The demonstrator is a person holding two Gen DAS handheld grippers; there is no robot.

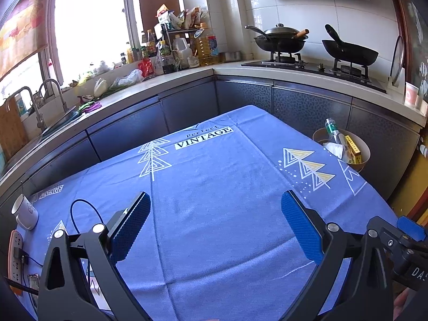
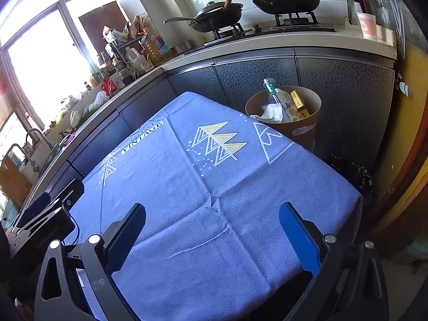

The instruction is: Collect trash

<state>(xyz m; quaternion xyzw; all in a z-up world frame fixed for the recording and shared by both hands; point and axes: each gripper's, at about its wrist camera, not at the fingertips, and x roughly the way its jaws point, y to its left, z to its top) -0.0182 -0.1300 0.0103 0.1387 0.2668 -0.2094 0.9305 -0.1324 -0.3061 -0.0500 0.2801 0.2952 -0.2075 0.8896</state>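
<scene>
A tan round bin (image 1: 365, 157) (image 2: 307, 128) stands on the floor beyond the table's far right corner. Inside it are a clear bottle with a green label (image 1: 333, 131) (image 2: 279, 99), a yellow box (image 1: 353, 148) (image 2: 299, 104) and crumpled white tissue (image 1: 334, 148) (image 2: 271, 113). My left gripper (image 1: 215, 200) hovers open over the blue tablecloth (image 1: 214, 176), nothing between its blue pads. My right gripper (image 2: 212, 212) is likewise open and empty above the blue tablecloth (image 2: 200, 187) near the table's right side. The left gripper's body (image 2: 45, 214) shows at the left edge of the right wrist view.
A white mug (image 1: 25, 212), a power strip (image 1: 16, 256) and a cable (image 1: 85, 214) lie at the table's left edge. Dark cabinets (image 1: 240, 99) and a counter with sink, bottles and two pans on a stove (image 1: 315, 64) ring the table. A paper cup (image 1: 410, 95) stands on the counter's right end.
</scene>
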